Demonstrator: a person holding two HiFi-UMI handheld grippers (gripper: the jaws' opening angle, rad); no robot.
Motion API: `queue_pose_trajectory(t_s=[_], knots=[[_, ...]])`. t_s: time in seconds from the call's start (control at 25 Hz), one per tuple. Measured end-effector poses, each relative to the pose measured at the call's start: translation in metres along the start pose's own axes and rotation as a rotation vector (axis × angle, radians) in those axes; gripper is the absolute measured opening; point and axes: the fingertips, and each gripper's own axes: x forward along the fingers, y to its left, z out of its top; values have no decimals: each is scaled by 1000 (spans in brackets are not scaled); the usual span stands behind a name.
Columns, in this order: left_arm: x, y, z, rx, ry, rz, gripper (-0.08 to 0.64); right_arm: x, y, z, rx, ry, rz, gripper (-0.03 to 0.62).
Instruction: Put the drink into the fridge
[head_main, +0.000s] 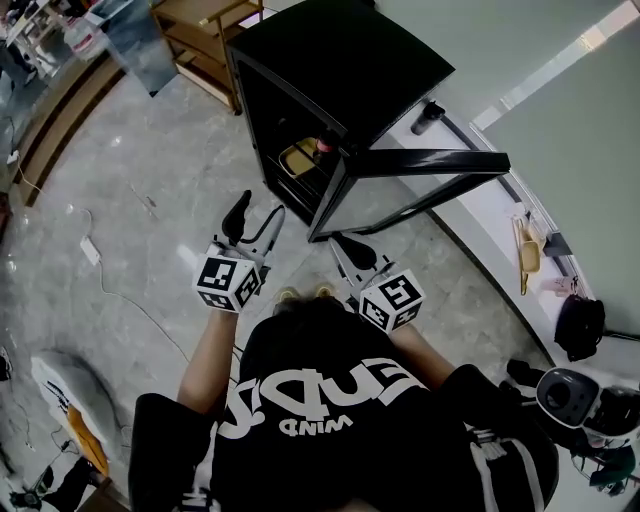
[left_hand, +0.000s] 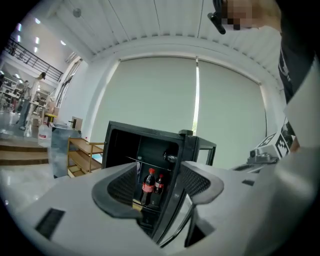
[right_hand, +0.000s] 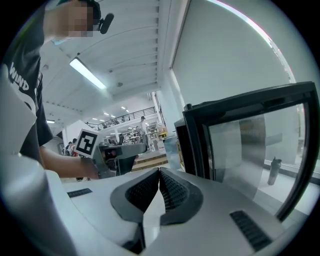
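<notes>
black shirt of the person facing the open fridge, both grippers empty
the left gripper stands wide with nothing between its jaws; the right gripper is pinched together on nothing. the drink, a cola bottle, stands on a shelf inside the fridge beside a second bottle. i'd say only the glass door is left to close.

The person held both grippers out ahead, side by side and roughly level, the left gripper with its fingers spread apart and empty, the right gripper with its fingers closed together on nothing.
</notes>
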Motion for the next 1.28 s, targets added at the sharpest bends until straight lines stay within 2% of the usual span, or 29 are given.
queue_pose_trajectory(t_s=[0.16,0.32,0.6,0.84,1.28], knots=[[-17,-9,14,-12,-26,13,213,-5,0,12,-26,-18,2,25],[-31,-15,16,-32,-30,6,167,-7,-2,16,-24,-35,-6,25],[-51,-25,17,-65,-34,12,16,-11,-4,23,-26,-57,-24,25],[-66,-38,20,-70,-45,-7,8,-16,-2,27,-38,-67,-29,25],[-78,-35,5,-24,-19,31,8,-28,-13,16,-50,-68,-59,25]])
